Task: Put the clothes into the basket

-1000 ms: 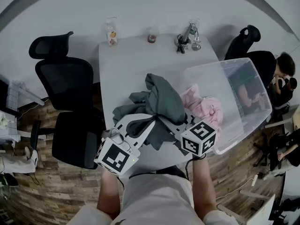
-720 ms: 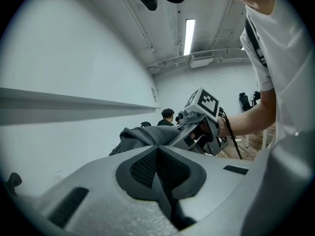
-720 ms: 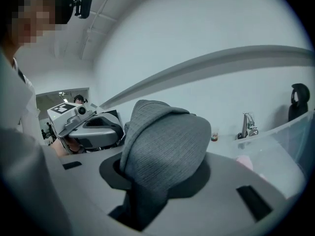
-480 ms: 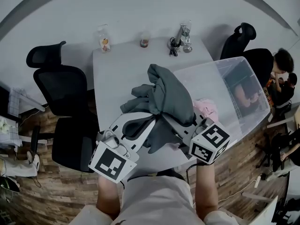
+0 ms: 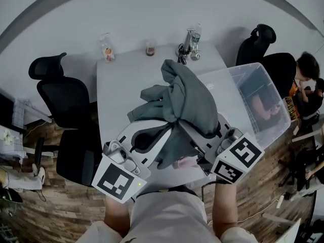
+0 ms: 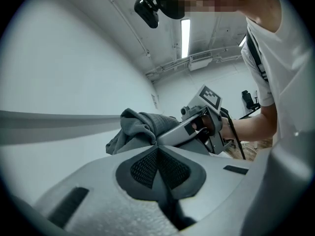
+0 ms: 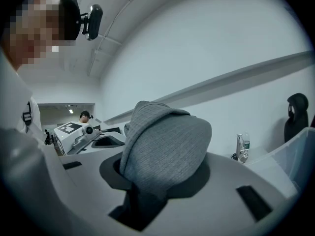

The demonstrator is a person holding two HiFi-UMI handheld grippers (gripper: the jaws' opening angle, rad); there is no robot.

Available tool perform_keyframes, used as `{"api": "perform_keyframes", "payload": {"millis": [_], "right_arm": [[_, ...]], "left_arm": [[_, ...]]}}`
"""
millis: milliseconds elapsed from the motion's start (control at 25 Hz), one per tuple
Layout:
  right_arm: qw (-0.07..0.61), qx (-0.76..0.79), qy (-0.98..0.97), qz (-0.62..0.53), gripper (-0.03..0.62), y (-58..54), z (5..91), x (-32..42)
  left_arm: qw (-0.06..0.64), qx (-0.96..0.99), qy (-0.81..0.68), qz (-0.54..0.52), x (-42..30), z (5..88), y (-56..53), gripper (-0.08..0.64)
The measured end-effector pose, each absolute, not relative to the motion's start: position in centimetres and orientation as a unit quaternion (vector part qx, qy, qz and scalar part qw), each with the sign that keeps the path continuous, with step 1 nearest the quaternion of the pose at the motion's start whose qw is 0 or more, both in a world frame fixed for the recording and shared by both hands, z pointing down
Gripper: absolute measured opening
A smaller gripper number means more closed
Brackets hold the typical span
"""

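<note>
1. Lowest in the head view, the left gripper has its jaws drawn together. Its tips are at the edge of the grey garment and, as far as its own view shows, pinch a fold there. That bite looks thin, so any swing should be gentle enough not to tug it free.
2. Beside it, lower right of centre, the right gripper is clenched on a thick bunch of the same garment, which bulges up between its jaws. It has the surer grip and should lead the carry.
3. The garment hangs mid-frame, lifted clear of the table, with loose ends trailing below the two grippers. Raise both together so those ends pass above the basket's near rim, not against it.
4. A small pink patch shows under the garment at lower centre, probably another piece of clothing. I cannot tell whether it lies on the table or over the basket's edge, so do not drag it along.
5. The basket, a clear bin, sits at the right of the frame and looks to overhang the table edge. Move the bundle rightward over its open top, lower it inside, then release both grippers; pressing on the rim could tip it.
6. At the table's far edge, upper centre, a bottle and a cup stand well away from that path.
</note>
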State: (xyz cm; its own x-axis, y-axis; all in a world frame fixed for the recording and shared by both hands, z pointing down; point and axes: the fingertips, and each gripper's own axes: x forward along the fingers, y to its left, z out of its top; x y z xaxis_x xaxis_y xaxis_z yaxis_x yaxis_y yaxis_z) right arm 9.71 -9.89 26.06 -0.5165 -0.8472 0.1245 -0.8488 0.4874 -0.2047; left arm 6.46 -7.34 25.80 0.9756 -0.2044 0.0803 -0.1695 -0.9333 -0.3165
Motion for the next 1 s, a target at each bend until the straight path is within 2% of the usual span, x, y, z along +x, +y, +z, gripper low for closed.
{"api": "perform_keyframes", "payload": {"millis": [480, 720, 1000], "right_arm": [[-0.072, 0.507, -0.853, 0.1, 0.117, -7.6, 20.4, 20.2], [-0.092, 0.517, -0.845, 0.102, 0.114, -7.3, 20.3, 21.8], [-0.134, 0.539, -0.827, 0.083, 0.114, -4.6, 18.1, 28.6]], "left_arm": [[0.187, -0.978, 0.081, -0.04, 15.4, 22.0, -5.7, 0.005], [0.192, -0.978, 0.07, -0.039, 16.5, 21.9, -5.3, 0.005], [0.201, -0.977, 0.054, -0.041, 21.3, 21.6, -3.5, 0.005]]}}
